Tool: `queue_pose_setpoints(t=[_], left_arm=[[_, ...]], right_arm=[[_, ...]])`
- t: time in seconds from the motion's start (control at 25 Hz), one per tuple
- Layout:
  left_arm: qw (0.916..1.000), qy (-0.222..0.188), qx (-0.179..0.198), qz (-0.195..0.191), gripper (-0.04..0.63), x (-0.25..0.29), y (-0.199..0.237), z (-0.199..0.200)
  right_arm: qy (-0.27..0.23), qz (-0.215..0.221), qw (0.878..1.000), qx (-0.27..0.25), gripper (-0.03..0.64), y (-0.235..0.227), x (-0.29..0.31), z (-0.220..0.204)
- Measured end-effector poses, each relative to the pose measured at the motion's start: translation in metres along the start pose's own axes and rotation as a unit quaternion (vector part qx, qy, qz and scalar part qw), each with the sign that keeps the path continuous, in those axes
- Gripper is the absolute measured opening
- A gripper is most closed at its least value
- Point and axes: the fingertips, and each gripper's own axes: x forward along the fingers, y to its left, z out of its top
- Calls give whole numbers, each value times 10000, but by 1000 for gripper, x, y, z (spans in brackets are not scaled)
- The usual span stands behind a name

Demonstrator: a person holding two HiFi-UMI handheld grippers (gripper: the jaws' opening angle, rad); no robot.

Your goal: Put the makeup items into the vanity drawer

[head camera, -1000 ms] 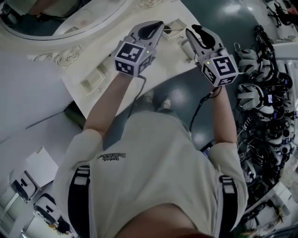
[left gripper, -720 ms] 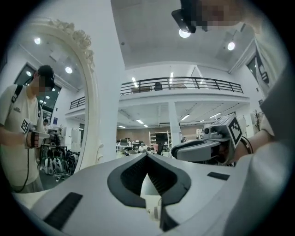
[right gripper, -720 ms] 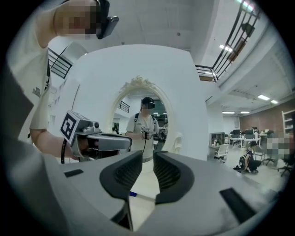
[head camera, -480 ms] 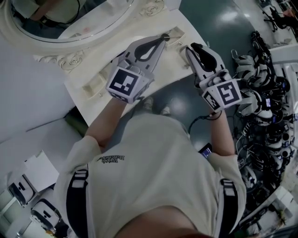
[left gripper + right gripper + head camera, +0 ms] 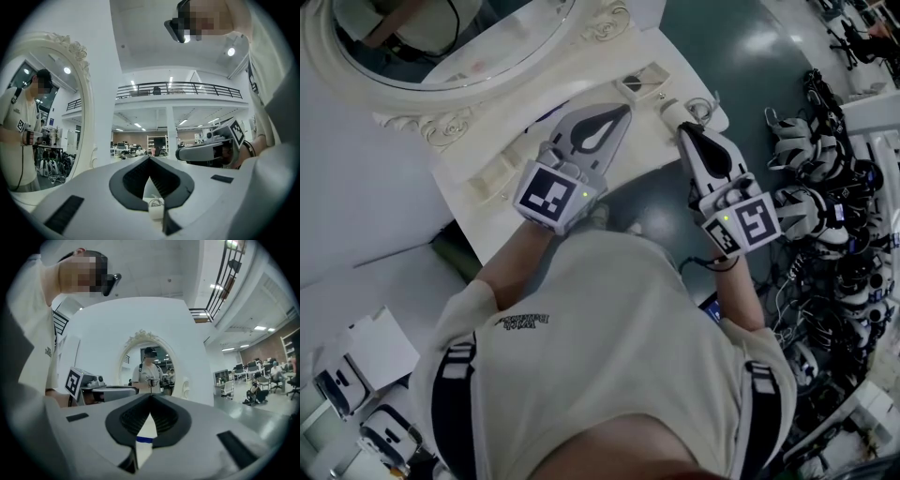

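The white vanity stands under an oval mirror. On its top, a small open compartment holds something dark. My left gripper lies over the vanity's front edge, its tips pointing at that compartment. Its jaws meet at the tips with no makeup item between them. My right gripper hovers at the vanity's right corner. Its jaws are closing, tips almost touching, nothing clearly held. A small white cylinder sits just past those tips. No drawer shows plainly.
Headsets and cables crowd the floor to the right. White boxes lie at the lower left. A metal loop hangs at the vanity's right corner. The person's torso fills the lower head view.
Both grippers have drawn back from the small compartment toward the vanity's front edge. The right jaws have come together.
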Motion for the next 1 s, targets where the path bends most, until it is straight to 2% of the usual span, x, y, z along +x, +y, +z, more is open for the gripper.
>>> queue_pose_setpoints(t=[0.2, 0.52, 1.0], left_arm=[[9998, -157, -84, -37, 12, 0, -14, 1], [9999, 80, -93, -60, 12, -4, -21, -11], [9997, 81, -135, -191, 11, 0, -22, -13]], right_arm=[[-33, 18, 9998, 181, 8, 12, -3, -7], [-5, -33, 9996, 294, 6, 7, -11, -12], [119, -104, 9993, 332, 6, -5, -9, -26]])
